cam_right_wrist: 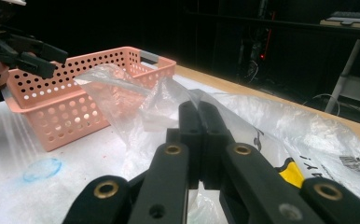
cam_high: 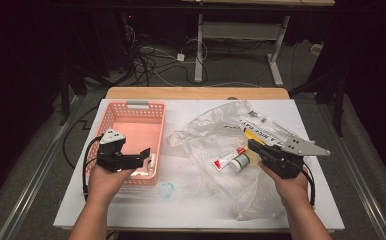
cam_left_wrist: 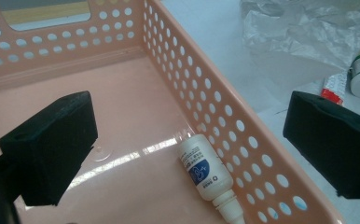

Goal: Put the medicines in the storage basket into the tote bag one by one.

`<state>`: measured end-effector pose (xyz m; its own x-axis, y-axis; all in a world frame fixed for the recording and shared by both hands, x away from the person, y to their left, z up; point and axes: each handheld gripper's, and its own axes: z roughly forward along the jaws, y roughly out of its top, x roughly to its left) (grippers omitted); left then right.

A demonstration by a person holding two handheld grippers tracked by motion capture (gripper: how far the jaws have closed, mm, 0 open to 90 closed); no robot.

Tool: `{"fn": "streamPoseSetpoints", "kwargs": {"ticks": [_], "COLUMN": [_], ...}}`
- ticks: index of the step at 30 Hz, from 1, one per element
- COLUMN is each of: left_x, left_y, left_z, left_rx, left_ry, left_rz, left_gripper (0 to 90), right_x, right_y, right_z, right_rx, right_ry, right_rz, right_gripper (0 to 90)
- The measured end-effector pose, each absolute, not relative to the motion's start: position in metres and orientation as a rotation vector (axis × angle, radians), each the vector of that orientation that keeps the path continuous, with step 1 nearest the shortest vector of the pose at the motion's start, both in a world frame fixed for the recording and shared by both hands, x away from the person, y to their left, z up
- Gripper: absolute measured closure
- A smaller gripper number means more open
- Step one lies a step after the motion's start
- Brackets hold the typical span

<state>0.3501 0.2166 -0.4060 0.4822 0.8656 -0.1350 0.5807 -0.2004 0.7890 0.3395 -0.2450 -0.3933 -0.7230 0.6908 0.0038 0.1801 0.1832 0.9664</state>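
Note:
A pink perforated basket stands on the left of the white table. Inside it, against the right wall, lies a small white dropper bottle. My left gripper hovers open over the basket's near right corner, with nothing between its jaws. On the right lies a crumpled clear plastic bag, and on it a red-and-white tube and a white jar with a green band. My right gripper is shut, its jaws pressed together on the bag's film, which rises up from them.
A bluish ring mark lies on the white tabletop in front of the basket. Printed bag packaging with a yellow patch lies behind the right gripper. Beyond the table are cables and a desk frame on the floor.

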Motion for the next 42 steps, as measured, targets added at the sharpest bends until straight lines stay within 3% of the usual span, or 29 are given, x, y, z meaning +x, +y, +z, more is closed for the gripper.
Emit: {"fn": "streamPoseSetpoints", "kwargs": {"ticks": [15,20,34,42], "left_x": [0.382,0.391,0.413,0.421], "left_y": [0.212,0.204,0.196,0.191], "left_z": [-0.409,-0.41,-0.422,-0.428], "left_rx": [2.085,2.2,2.342,2.411], "left_ry": [1.317,1.33,1.389,1.422], "left_rz": [0.244,0.256,-0.026,-0.11], "left_gripper": [3.2,8.9,22.4,29.3], "right_x": [0.338,0.339,0.338,0.338], "right_y": [-0.244,-0.243,-0.242,-0.243], "right_z": [-0.393,-0.392,-0.393,-0.393], "right_rx": [0.822,0.81,0.808,0.815], "right_ry": [2.027,2.025,2.036,2.033], "right_rz": [1.562,1.57,1.565,1.566], "right_gripper": [90.0,90.0,90.0,90.0]}}
